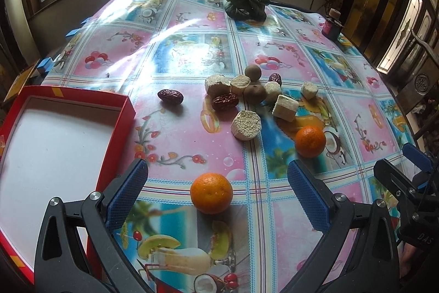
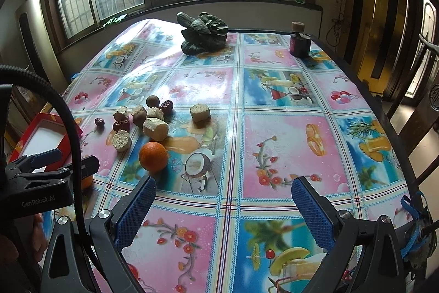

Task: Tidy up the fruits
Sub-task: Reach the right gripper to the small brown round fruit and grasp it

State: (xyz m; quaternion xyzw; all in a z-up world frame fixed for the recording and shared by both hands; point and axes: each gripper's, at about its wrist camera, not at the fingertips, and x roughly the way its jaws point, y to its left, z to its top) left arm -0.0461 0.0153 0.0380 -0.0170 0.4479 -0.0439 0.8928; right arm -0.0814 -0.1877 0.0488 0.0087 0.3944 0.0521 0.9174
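The left gripper point(image 1: 216, 177), black-framed with blue ribbed pads, has its jaws spread wide and holds nothing. A round orange citrus fruit point(image 1: 211, 193) sits on the glossy plastic tablecloth printed with pink and blue fruit squares point(image 1: 356, 111), between the two pads and touching neither. At 9 o'clock from that fruit lies a shallow red cardboard box with a white floor point(image 1: 120, 111); it is empty, and its near corner lies behind the left pad.

A second round orange citrus fruit point(image 1: 310, 141) lies toward 1 o'clock of the first, well apart from it. Farther up, around 12 o'clock, is a loose cluster: pale cut cylinder pieces with pithy ends point(image 1: 246, 124), two brown round longan-like fruits point(image 1: 255, 93) and wrinkled dark red dates point(image 1: 225, 102). One more date point(image 1: 170, 96) lies alone at 9 o'clock from the cluster.

The right gripper point(image 2: 223, 197), of the same make, also stands wide open and empty over bare cloth. In its view the second orange sits at 10 o'clock, just beyond the left pad point(image 2: 135, 213).

At the far end of the table, a dark green leafy vegetable point(image 2: 204, 32) rests at 12 o'clock and a small dark jar with a magenta label point(image 2: 299, 43) at 1 o'clock.
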